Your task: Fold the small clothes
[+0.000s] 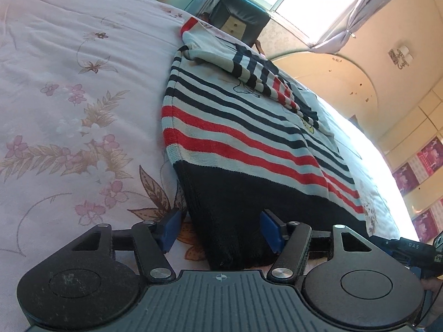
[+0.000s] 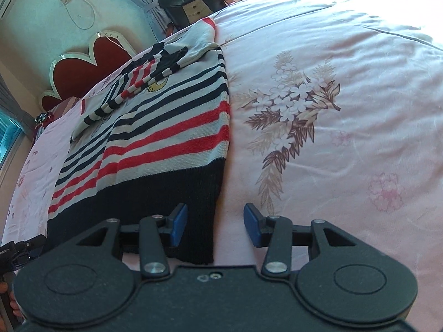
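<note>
A small knit sweater point(image 1: 235, 127) with navy, red and white stripes and a dark navy hem lies flat on the bed, its sleeves folded across the chest. My left gripper point(image 1: 221, 231) is open, its blue pads point(image 1: 270, 229) either side of the hem's left corner. My right gripper point(image 2: 214, 225) is open at the hem's right corner of the sweater point(image 2: 171, 138), its left pad point(image 2: 178, 225) over the dark hem and its right pad over the sheet. Neither grips the cloth.
The bed is covered by a pink floral sheet point(image 1: 69, 96), which also shows in the right wrist view point(image 2: 332, 110). A dark chair point(image 1: 241, 19) stands beyond the bed by a window. A red headboard point(image 2: 88, 63) is at the left. The other gripper's edge point(image 1: 415, 249) shows at the right.
</note>
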`<state>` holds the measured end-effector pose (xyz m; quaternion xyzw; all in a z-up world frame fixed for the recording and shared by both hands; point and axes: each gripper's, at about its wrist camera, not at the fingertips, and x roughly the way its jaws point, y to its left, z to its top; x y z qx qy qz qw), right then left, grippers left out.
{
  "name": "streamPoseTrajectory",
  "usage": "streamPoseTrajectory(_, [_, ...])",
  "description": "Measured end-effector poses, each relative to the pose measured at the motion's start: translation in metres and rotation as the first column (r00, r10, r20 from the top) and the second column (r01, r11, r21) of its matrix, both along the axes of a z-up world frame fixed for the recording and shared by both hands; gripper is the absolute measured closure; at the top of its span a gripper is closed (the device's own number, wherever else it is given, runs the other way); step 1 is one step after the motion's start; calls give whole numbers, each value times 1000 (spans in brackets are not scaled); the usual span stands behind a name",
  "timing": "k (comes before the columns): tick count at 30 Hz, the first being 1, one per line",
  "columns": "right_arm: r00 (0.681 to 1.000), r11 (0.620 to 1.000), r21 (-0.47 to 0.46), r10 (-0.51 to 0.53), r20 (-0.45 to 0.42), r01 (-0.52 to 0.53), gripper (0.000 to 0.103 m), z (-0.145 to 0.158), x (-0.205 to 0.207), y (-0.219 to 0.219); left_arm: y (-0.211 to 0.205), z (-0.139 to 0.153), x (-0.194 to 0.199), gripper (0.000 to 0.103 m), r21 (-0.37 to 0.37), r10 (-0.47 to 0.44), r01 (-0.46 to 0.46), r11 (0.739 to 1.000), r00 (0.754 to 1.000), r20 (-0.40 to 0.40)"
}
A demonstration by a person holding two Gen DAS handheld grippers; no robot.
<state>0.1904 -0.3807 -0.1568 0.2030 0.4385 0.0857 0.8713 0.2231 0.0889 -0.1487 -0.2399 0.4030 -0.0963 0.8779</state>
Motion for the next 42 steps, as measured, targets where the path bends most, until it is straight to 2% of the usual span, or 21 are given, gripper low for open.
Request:
streamPoseTrajectory(7, [998, 998, 41, 57, -2, -57, 57, -2, 17, 0, -11, 3, 16, 41, 17, -23, 23, 1000, 1000, 2])
streamPoseTrajectory(9, [997, 996, 54, 75, -3, -75, 58, -2, 21, 1, -13, 2, 18, 47, 16, -25, 25, 1000, 1000, 4])
streamPoseTrajectory(10, [997, 995, 59, 82, -6, -82, 59, -3, 23, 2, -13, 2, 19, 55, 18, -24, 24, 1000, 1000, 0])
streamPoseTrajectory(11, [996, 994, 63, 91, -7, -90, 59, -3, 25, 3, -12, 0, 18, 57, 17, -22, 22, 1000, 1000, 0])
streamPoseTrajectory(15, [994, 990, 89, 110, -15, -108, 60, -4, 27, 8, -11, -1, 18, 57, 6, -20, 20, 1000, 1000, 7])
streamPoseTrajectory(18, [992, 987, 107, 122, -19, -119, 64, -5, 27, 11, -10, -2, 17, 57, 0, -20, 20, 1000, 1000, 12])
streamPoseTrajectory(19, [992, 987, 107, 125, -17, -122, 68, -6, 26, 12, -10, -2, 17, 57, -2, -22, 22, 1000, 1000, 12])
streamPoseTrajectory(20, [992, 986, 108, 128, -20, -125, 76, -6, 27, 13, -10, -3, 17, 63, -4, -24, 24, 1000, 1000, 12])
streamPoseTrajectory(21, [991, 986, 112, 130, -26, -126, 79, -7, 27, 13, -10, -3, 18, 71, -5, -28, 28, 1000, 1000, 5])
streamPoseTrajectory(22, [991, 985, 116, 129, -28, -125, 82, -8, 27, 13, -10, -5, 19, 87, -17, -37, 37, 999, 999, -9])
streamPoseTrajectory(23, [992, 986, 116, 127, -28, -123, 87, -8, 27, 14, -11, -8, 20, 93, -25, -43, 43, 999, 999, -22])
streamPoseTrajectory(25, [992, 986, 116, 123, -27, -119, 94, -8, 26, 13, -13, -10, 19, 93, -19, -47, 47, 999, 999, -14])
streamPoseTrajectory(28, [994, 987, 116, 111, -9, -109, 96, -6, 23, 11, -9, -10, 16, 95, -51, -28, 28, 998, 1000, -1])
streamPoseTrajectory(30, [995, 988, 118, 102, 16, -103, 96, -2, 19, 9, -3, -8, 9, 95, -100, -9, 13, 995, 999, 34])
streamPoseTrajectory(32, [995, 988, 122, 93, 43, -98, 96, 5, 15, 6, 8, -7, 1, 95, -182, 20, -6, 983, 997, 78])
streamPoseTrajectory(33, [994, 987, 130, 90, 58, -97, 96, 8, 12, 4, 13, -8, -2, 95, -186, 36, -21, 982, 996, 78])
streamPoseTrajectory(35, [993, 986, 139, 86, 78, -97, 96, 9, 9, 0, 16, -18, 0, 95, -142, 41, -38, 989, 999, 18])
streamPoseTrajectory(38, [998, 990, 127, 65, 6, -66, 96, -6, 14, -3, 19, -26, 1, 95, -173, 48, -46, 984, 999, 4])
streamPoseTrajectory(42, [999, 984, 173, 46, -21, -42, 92, -13, 15, -2, 19, -29, 2, 95, -185, 48, -46, 982, 999, 8])
